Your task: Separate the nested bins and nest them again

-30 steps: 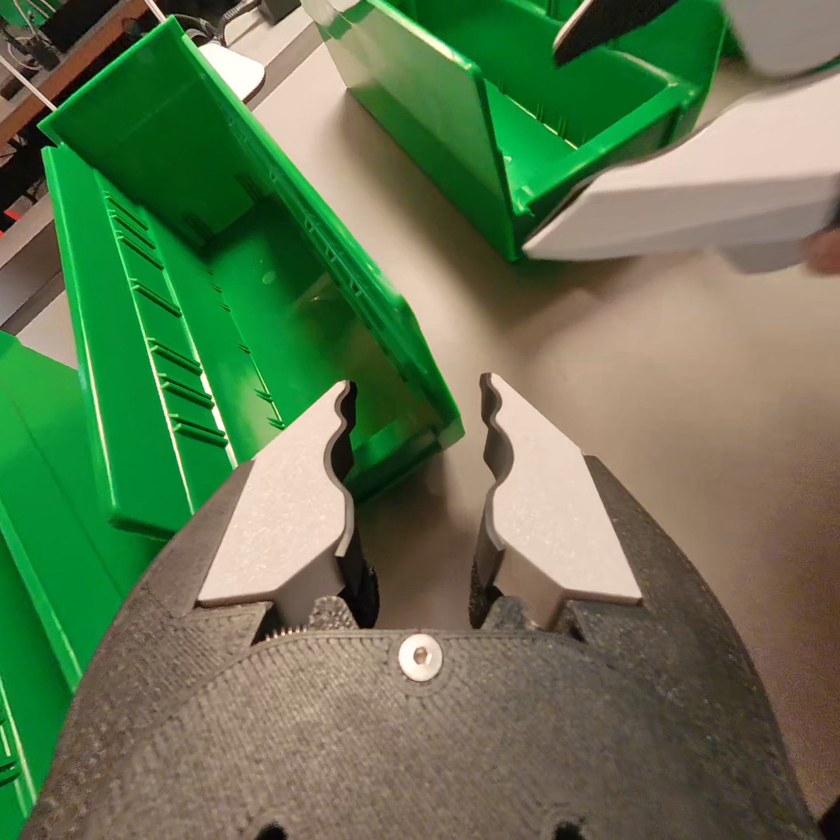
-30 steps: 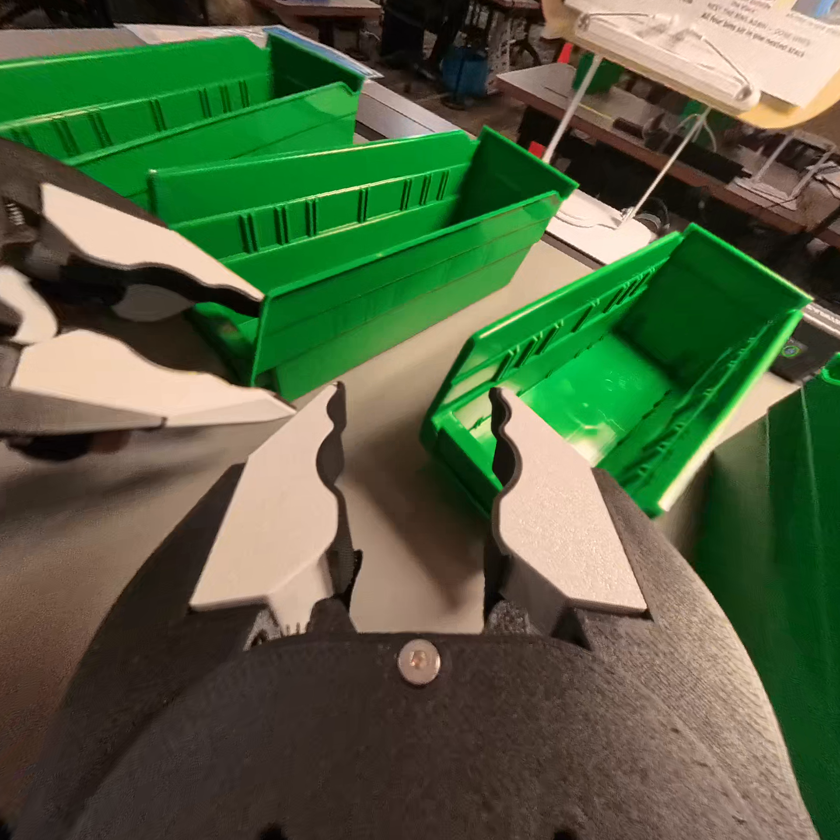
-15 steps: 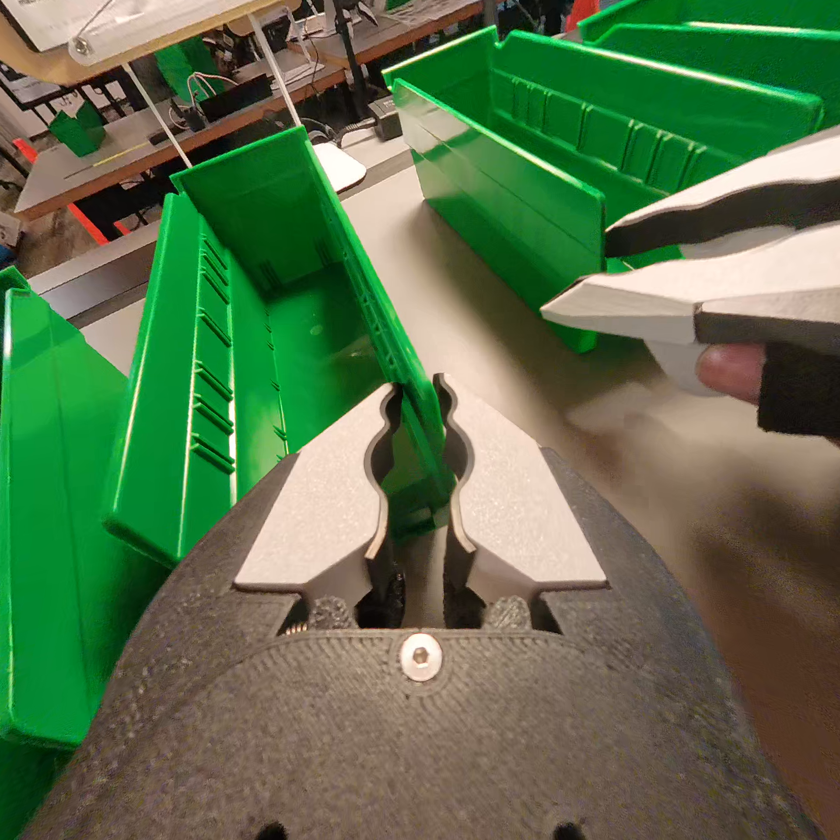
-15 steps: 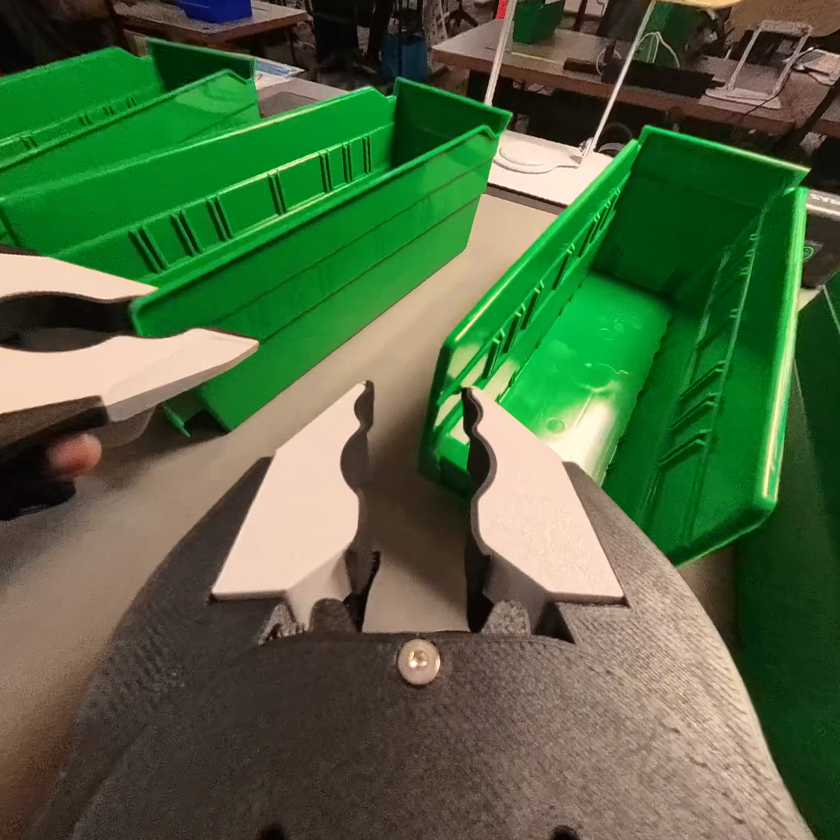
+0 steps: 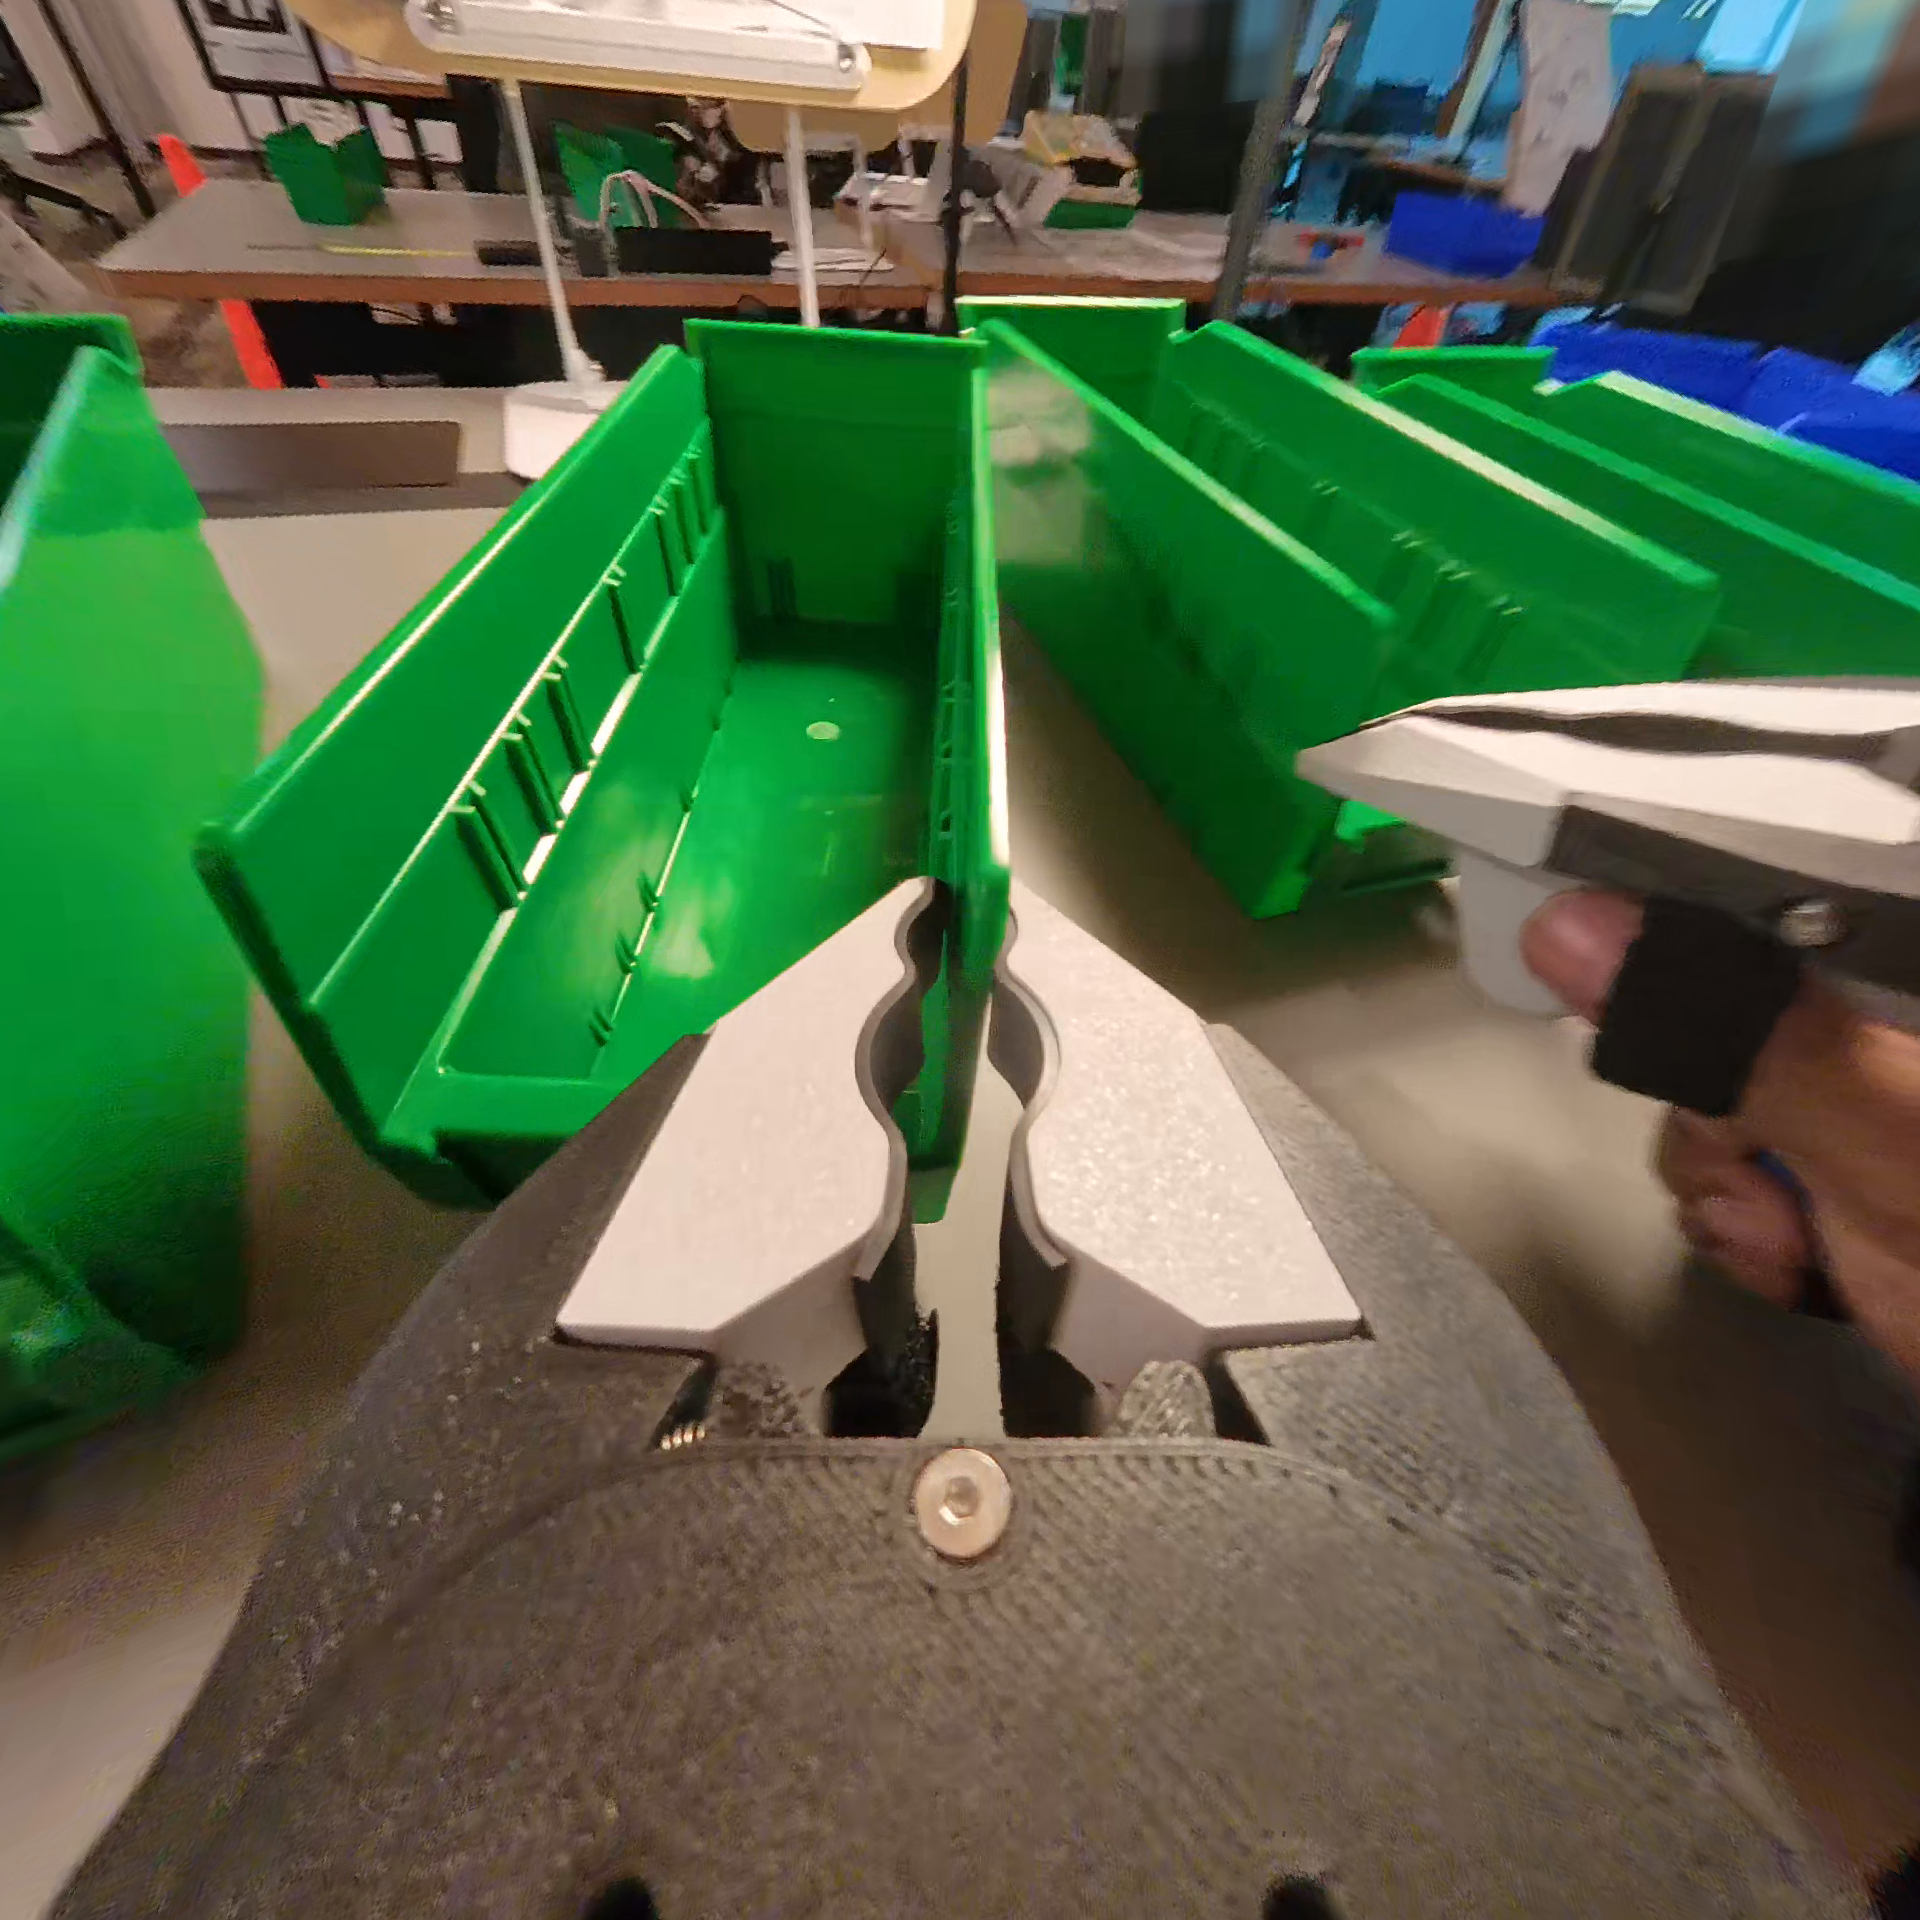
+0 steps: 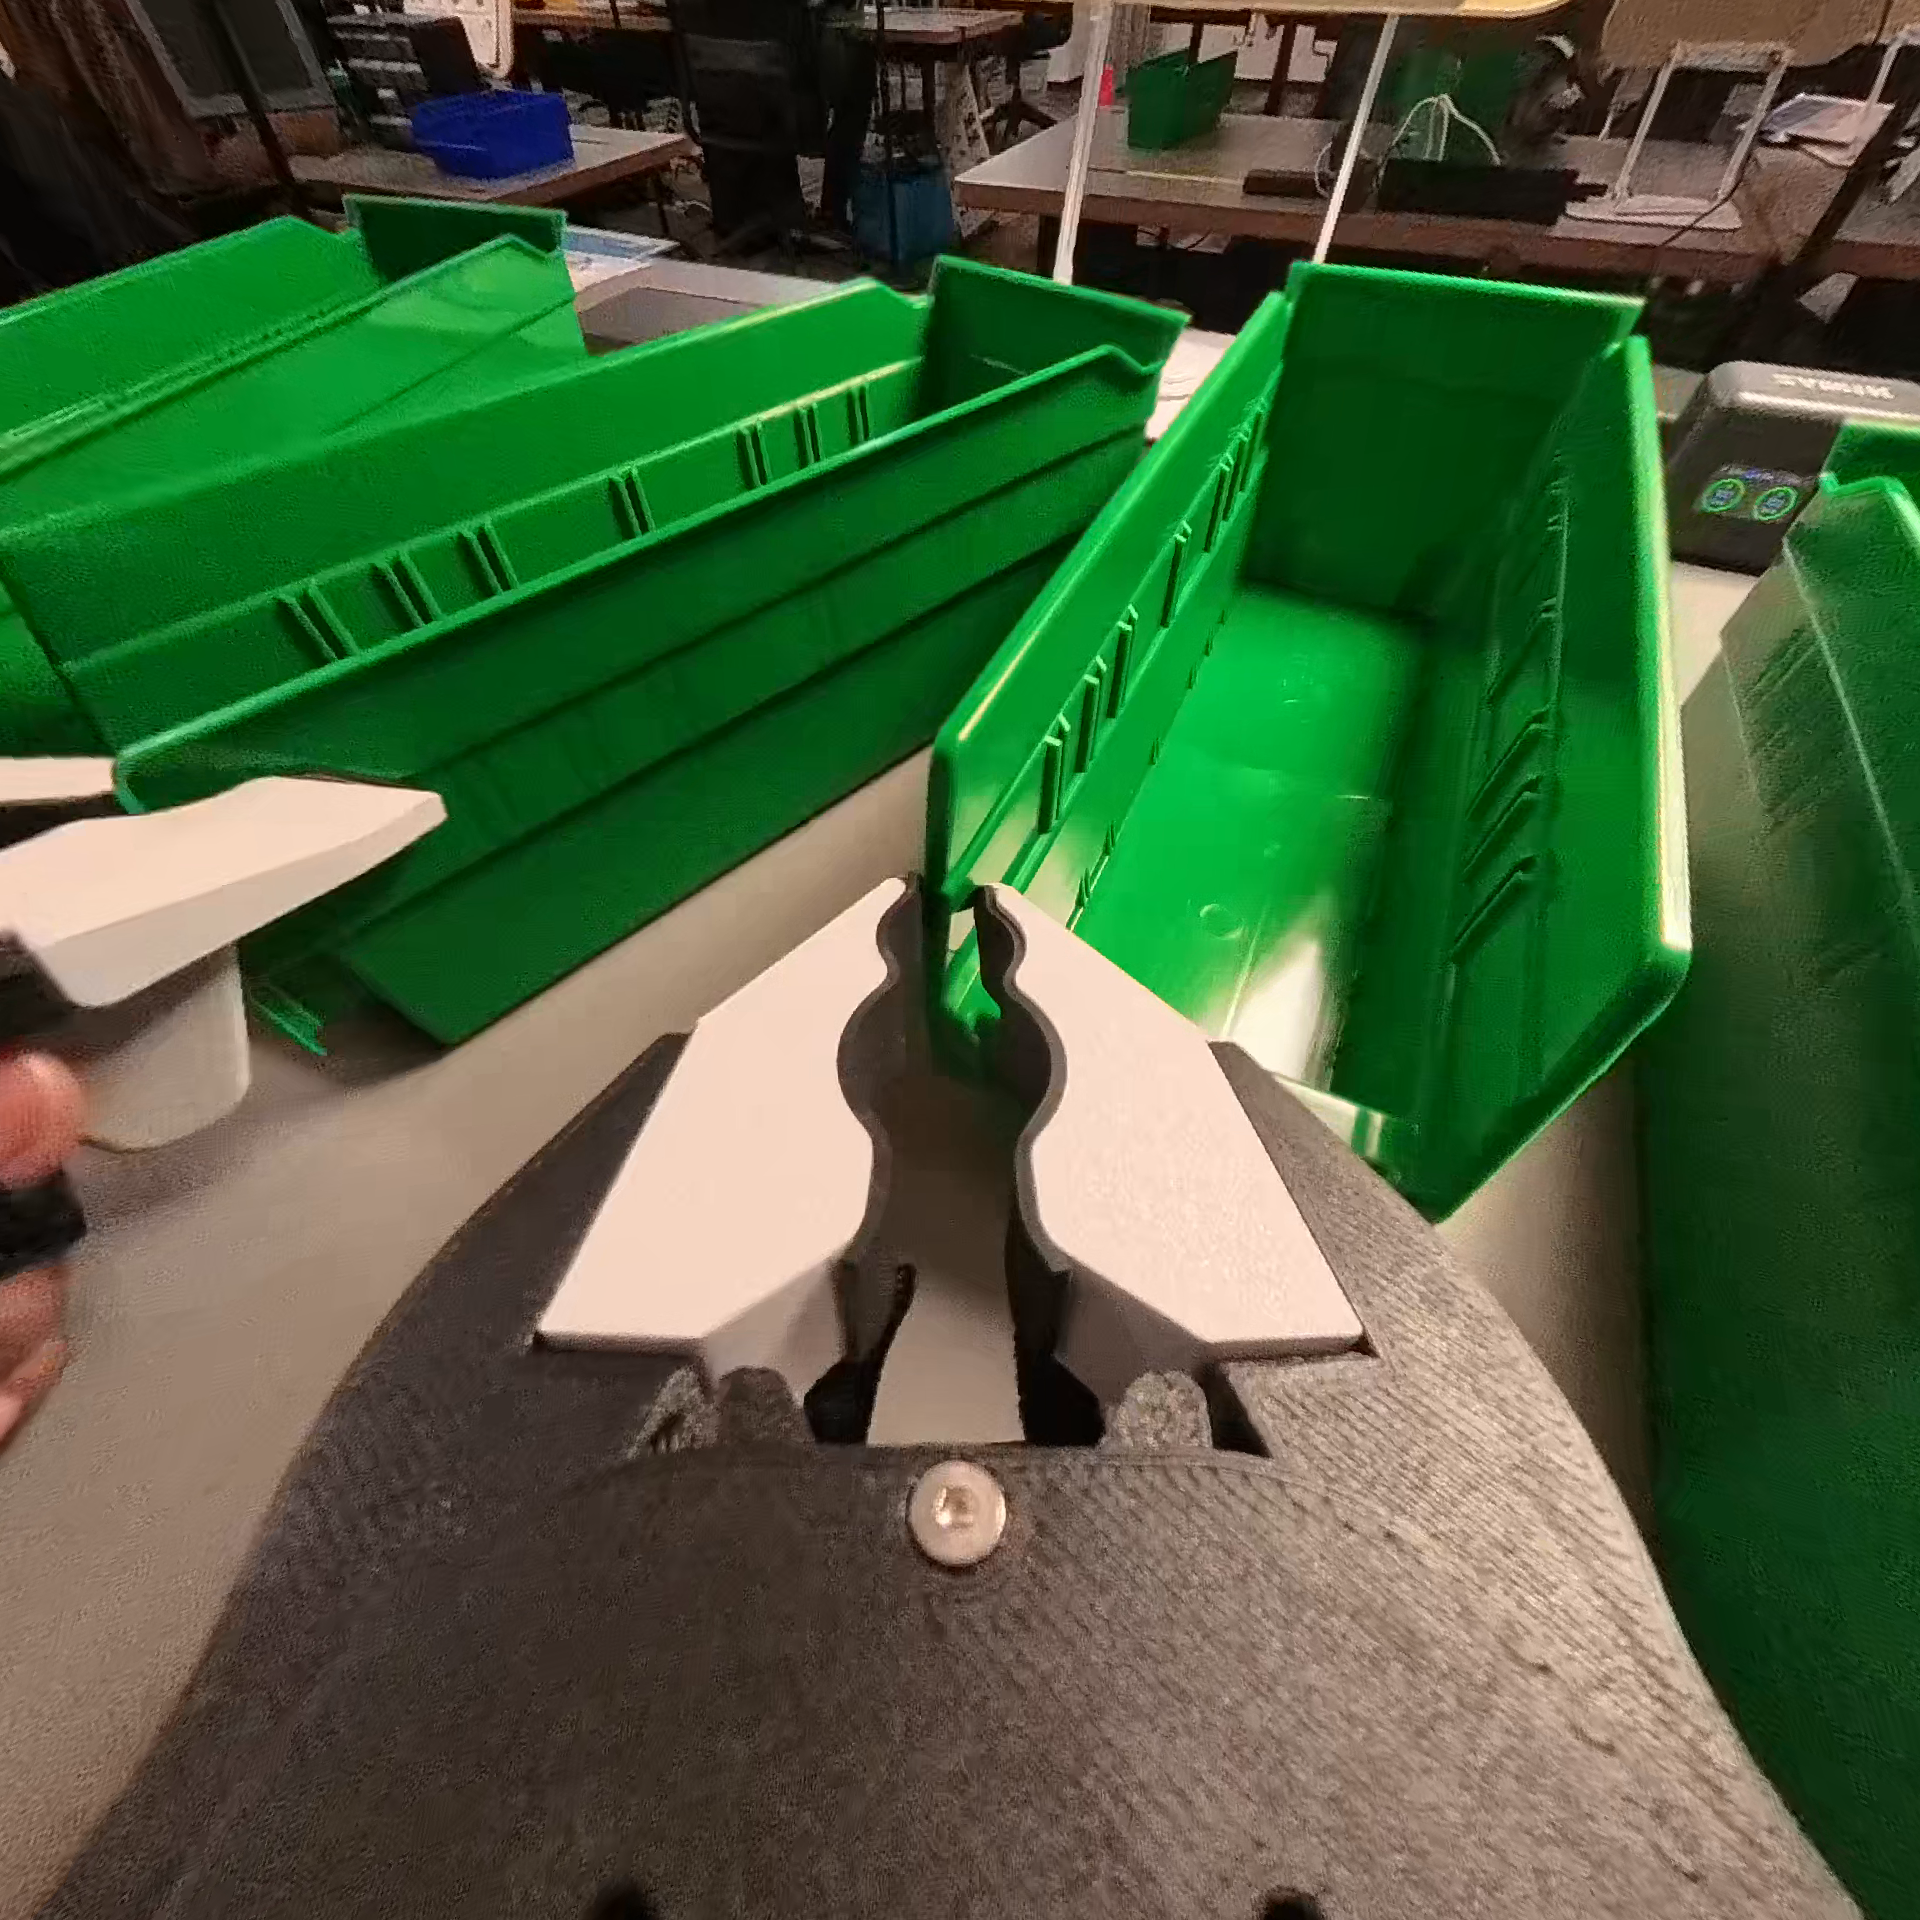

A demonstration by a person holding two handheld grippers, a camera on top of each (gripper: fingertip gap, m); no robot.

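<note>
Green moulded plastic, thin-walled and glossy, makes up every bin on the table [image 5: 1174, 966]. From the look of them they are light and fairly stiff along their length, though a single long side wall will probably flex if pulled sideways.

The left gripper [image 5: 971, 904] has its fingers [image 5: 790, 1091] closed to a narrow slot on the right side wall of one open bin [image 5: 644, 831], close to that wall's near end. Both pads press on the wall. That bin stands on the table with its open top up and its length running away from the camera.

The right gripper [image 6: 951, 899] is pinched down in the same way on the left wall of another bin [image 6: 1299, 790], right at its near corner, with the fingertips set against the rolled rim. This bin lies at an angle, just beside the longer row of bins [image 6: 582, 644] to its left.

A pinch at one corner of a long, smooth shell is likely to let it swing or slip. The rim lip gives the pads something to catch. A hold nearer the middle of the wall would likely balance better for lifting one bin over the other and lowering it in straight, since nested walls tend to bind if they go in crooked.
</note>
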